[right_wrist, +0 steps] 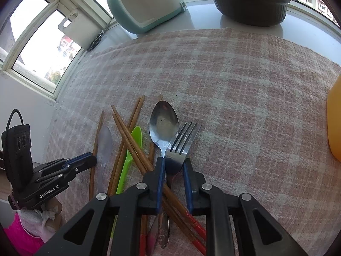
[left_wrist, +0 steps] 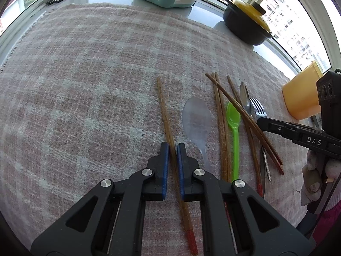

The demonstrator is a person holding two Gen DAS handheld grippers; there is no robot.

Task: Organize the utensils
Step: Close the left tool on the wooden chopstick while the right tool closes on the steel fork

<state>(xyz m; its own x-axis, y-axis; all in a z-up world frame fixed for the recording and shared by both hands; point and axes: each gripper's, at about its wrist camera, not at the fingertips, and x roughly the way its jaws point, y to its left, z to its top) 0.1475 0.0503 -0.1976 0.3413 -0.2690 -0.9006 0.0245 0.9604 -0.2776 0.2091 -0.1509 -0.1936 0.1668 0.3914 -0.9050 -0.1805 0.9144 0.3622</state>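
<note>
- the left tool (left_wrist: 172, 147) has its fingers nearly together around a lone chopstick (left_wrist: 165, 115) lying on the checked cloth (left_wrist: 85, 74) over the table.
- the right tool (right_wrist: 173, 166) is apart, its fingers on either side of the fork (right_wrist: 181, 145).
- the fork lies on the pile beside a metal spoon (right_wrist: 163, 125), a green spoon (right_wrist: 133, 147) and crossed chopsticks (right_wrist: 127, 132).

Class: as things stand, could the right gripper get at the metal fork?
Probably yes. The right gripper is open, its fingers either side of the fork, which lies on top of the pile; nothing covers it, though the spoon sits close beside.
</note>
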